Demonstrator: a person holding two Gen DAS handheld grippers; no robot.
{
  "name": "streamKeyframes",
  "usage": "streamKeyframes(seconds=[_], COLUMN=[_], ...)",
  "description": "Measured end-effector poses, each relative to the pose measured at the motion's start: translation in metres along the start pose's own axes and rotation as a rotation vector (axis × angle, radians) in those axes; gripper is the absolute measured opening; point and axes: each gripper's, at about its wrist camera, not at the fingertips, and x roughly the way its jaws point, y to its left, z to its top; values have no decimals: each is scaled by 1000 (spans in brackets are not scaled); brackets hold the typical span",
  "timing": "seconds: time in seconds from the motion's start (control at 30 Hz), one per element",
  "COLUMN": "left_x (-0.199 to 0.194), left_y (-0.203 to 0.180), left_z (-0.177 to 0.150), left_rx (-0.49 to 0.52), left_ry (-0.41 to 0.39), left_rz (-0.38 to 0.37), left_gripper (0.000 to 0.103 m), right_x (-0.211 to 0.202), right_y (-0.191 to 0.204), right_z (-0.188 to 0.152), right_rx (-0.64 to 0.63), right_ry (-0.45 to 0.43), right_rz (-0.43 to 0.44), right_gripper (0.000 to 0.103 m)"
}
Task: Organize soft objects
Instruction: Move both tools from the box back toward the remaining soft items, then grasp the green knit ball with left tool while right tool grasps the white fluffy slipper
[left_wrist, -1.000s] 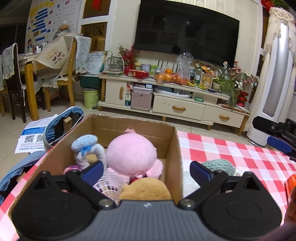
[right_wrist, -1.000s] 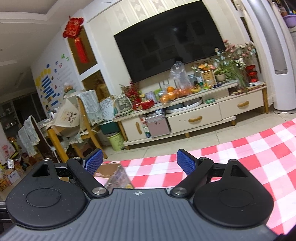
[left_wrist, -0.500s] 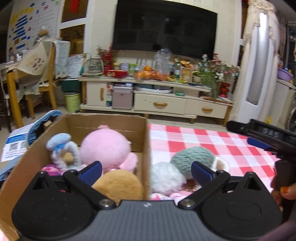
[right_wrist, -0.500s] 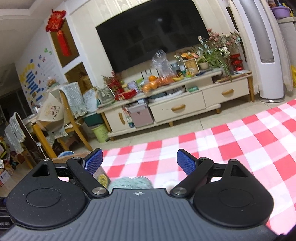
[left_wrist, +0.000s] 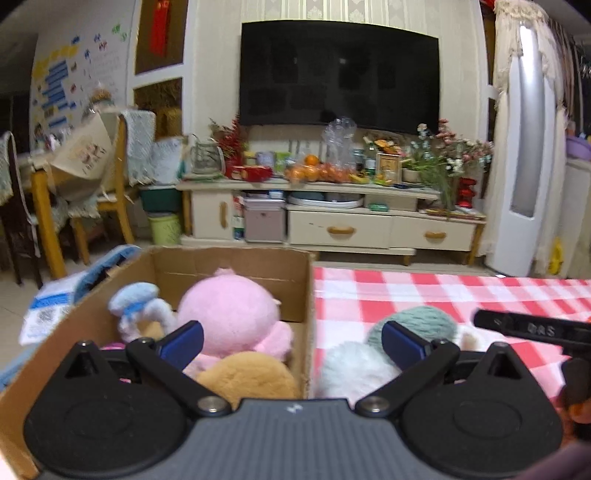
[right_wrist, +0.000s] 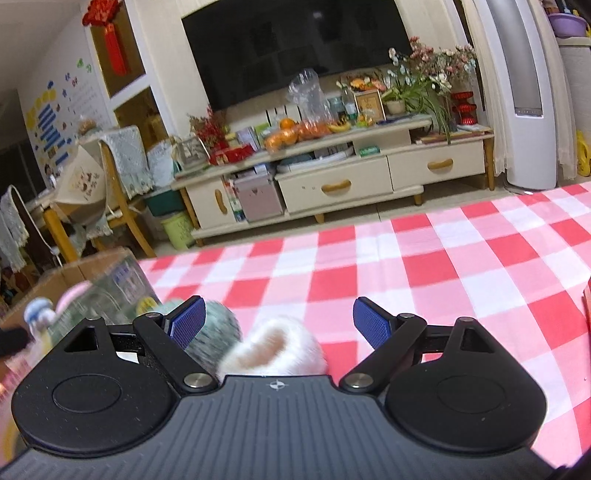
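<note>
Reaching with both tongs (left_wrist: 291, 341) (right_wrist: 279, 321) spread wide and empty, we might nudge the white plush (right_wrist: 275, 347) away from the box (left_wrist: 236, 258).

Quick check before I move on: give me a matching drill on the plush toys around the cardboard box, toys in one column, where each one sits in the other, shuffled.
Toys:
1. round pink plush toy
2. teal fuzzy plush ball
3. tan fluffy plush toy
4. white fluffy plush toy

Places:
A. on the red-checked tablecloth, just outside the right wall of the cardboard box, nearest the camera
B. inside the box, middle
C. on the tablecloth, behind the white one
D. inside the box, near edge, in front of the pink one

Pairs: 1-B, 2-C, 3-D, 4-A
</note>
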Motion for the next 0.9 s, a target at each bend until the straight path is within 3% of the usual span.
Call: streamKeyframes(seconds=[0.13,0.23,0.37,0.67,0.9], left_x=[5,6,4,-12,-13], left_y=[5,11,5,-25,-57], left_z=[2,4,4,-7,-32], left_rx=[24,-12,25,109,195], left_ry=[-17,-13,-15,-44,13], left_rz=[69,81,86,2,-70], left_gripper=[102,102,102,101,97], right_x=[8,13,21,33,33], right_y=[-3,1,8,9,12], right_z=[-5,-9,-12,-17,-16], right_rx=[-2,-19,-54,-110,-150], right_ry=[44,79,114,169,164], right_rz=[-2,10,33,13,-23], right_gripper=[103,103,103,103,103])
